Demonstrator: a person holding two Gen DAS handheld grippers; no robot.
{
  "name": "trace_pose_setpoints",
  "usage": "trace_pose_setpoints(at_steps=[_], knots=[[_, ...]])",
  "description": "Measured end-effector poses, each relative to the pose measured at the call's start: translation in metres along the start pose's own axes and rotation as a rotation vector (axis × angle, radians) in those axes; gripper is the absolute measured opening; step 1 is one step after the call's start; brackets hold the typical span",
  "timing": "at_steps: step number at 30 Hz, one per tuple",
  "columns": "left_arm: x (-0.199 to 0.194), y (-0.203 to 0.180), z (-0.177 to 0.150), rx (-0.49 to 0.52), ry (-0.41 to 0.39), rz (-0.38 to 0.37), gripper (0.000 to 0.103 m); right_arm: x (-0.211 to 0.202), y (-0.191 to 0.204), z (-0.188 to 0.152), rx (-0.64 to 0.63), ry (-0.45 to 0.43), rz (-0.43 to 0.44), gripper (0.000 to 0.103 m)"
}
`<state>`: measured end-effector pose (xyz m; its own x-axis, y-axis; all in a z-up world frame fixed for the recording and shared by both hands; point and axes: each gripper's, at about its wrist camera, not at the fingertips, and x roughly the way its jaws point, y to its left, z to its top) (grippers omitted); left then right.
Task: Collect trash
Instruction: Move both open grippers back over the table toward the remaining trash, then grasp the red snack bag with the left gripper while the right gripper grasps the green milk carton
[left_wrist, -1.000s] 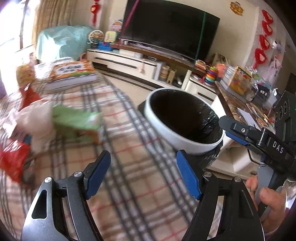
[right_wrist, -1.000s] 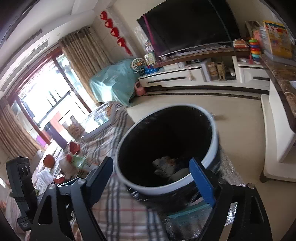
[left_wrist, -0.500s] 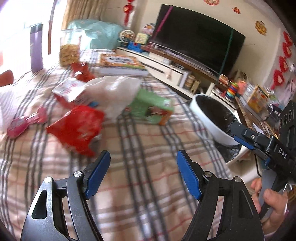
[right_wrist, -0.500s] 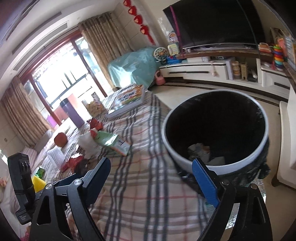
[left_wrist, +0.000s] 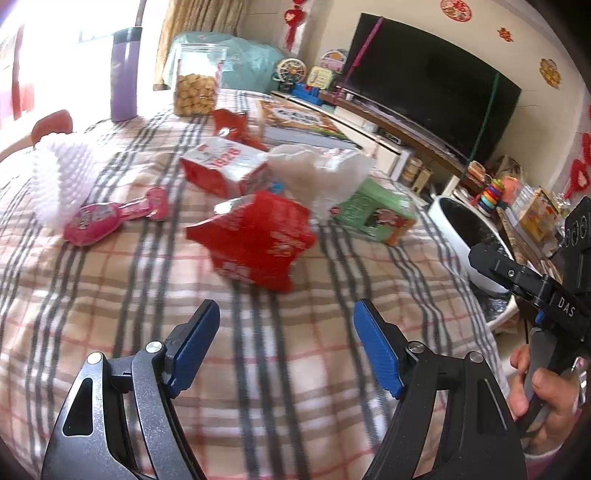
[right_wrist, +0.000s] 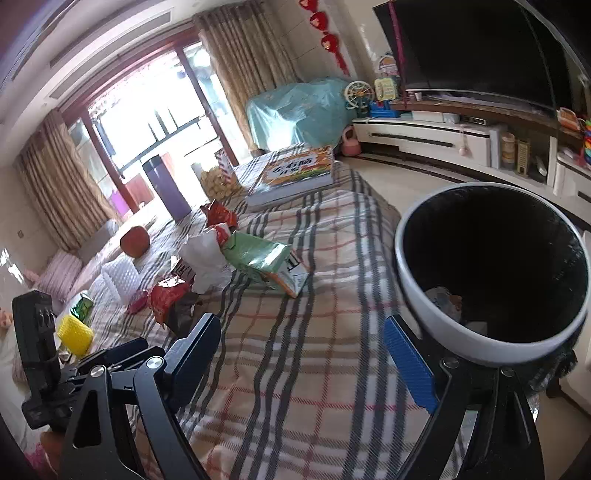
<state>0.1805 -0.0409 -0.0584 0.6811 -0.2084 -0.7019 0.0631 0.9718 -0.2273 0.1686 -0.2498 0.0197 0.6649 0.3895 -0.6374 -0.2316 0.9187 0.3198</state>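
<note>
Left hand-held gripper hovers wide open and empty over the plaid-covered desk, facing the red wrapper mid-desk; next, judge a descent and pinch; right hand-held gripper, also agape and empty, waits beside the bin off the desk's right edge.

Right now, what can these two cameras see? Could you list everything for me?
Red wrapper: 1, red, plaid cloth, nearest the left tool.
Red-and-white carton: 1, behind it.
White plastic bag: 1, crumpled, mid-pile.
Green carton: 1, on its side, right of the bag.
Pink wrapper: 1, left of the pile.
White foam net: 1, far left.
Cookie jar: 1, clear, far end.
Purple bottle: 1, beside the jar.
Book: 1, orange-green cover, far end.
Trash bin: 1, white rim, black liner, off the table's edge, some trash inside.
TV: 1, black, on the wall side.
Left tool: open, empty.
Right tool: open, empty.
</note>
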Motion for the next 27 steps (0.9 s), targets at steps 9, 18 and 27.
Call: trace_pose_setpoints(at_steps=[9, 18, 27], knots=[[0.012, 0.021, 0.010, -0.020, 0.038, 0.049, 0.086, 0.042, 0.014, 0.011, -0.093, 0.098, 0.045, 0.091], [0.025, 0.017, 0.029, 0.007, 0.019, 0.037, 0.086, 0.084, 0.021, 0.031, -0.165, 0.148, 0.029, 0.091], [0.038, 0.018, 0.032, 0.010, 0.032, -0.004, 0.056, 0.108, 0.028, 0.038, -0.201, 0.179, 0.043, 0.063]])
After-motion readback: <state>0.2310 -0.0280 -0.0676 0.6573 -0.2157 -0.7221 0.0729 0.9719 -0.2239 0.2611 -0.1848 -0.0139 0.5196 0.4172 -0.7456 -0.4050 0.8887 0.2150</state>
